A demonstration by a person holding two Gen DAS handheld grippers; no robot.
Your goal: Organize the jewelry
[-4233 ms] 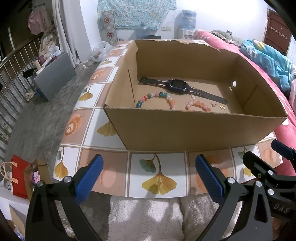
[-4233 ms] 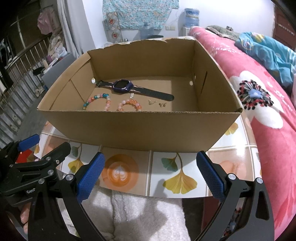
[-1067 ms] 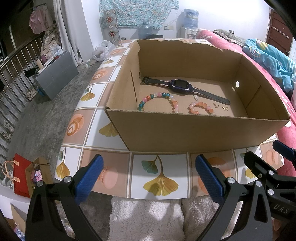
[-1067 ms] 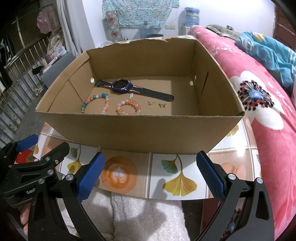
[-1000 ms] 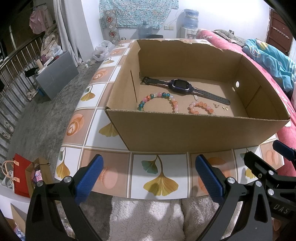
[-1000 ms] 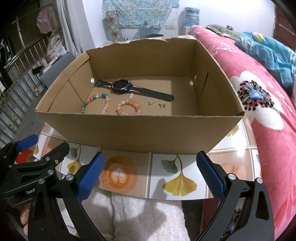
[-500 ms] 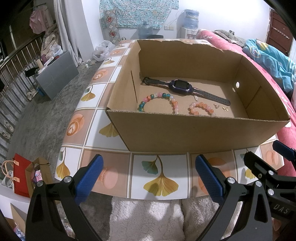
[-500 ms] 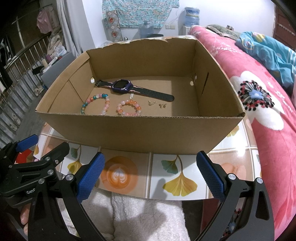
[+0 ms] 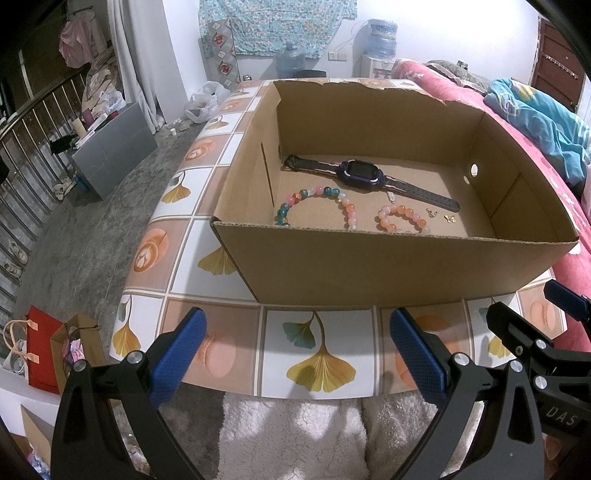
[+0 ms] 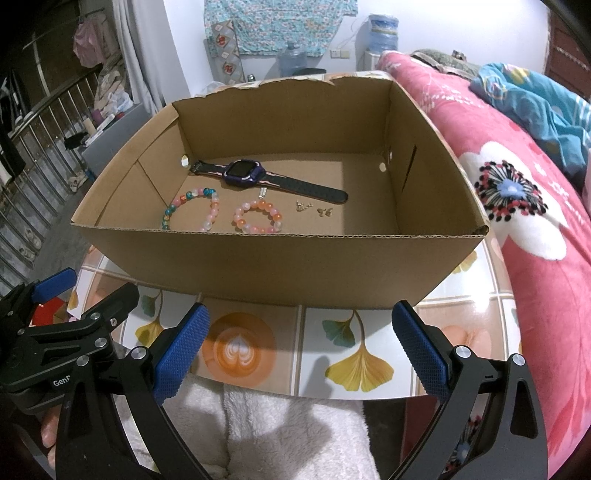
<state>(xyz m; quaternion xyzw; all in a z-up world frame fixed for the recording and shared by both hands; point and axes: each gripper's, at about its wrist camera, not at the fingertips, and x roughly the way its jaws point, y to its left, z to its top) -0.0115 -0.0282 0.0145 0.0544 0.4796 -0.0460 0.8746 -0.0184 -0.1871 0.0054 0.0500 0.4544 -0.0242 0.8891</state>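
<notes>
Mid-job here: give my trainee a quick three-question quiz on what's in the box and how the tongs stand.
1. True or false: the watch lies inside the cardboard box.
2. How many bead bracelets lie in the box?
3. Which holds something: A) left tongs, B) right tongs, C) neither?

Key:
1. True.
2. Two: the multicolour bracelet and the pink-orange bracelet.
3. C; both are open, short of the box.

I see a tiled ginkgo-print tabletop (image 9: 221, 177), pink floral blanket (image 10: 524, 229) to its right, grey box (image 9: 114, 147) on the floor at left, red bag (image 9: 42, 347), and water jug (image 9: 382, 35) by the back wall.
</notes>
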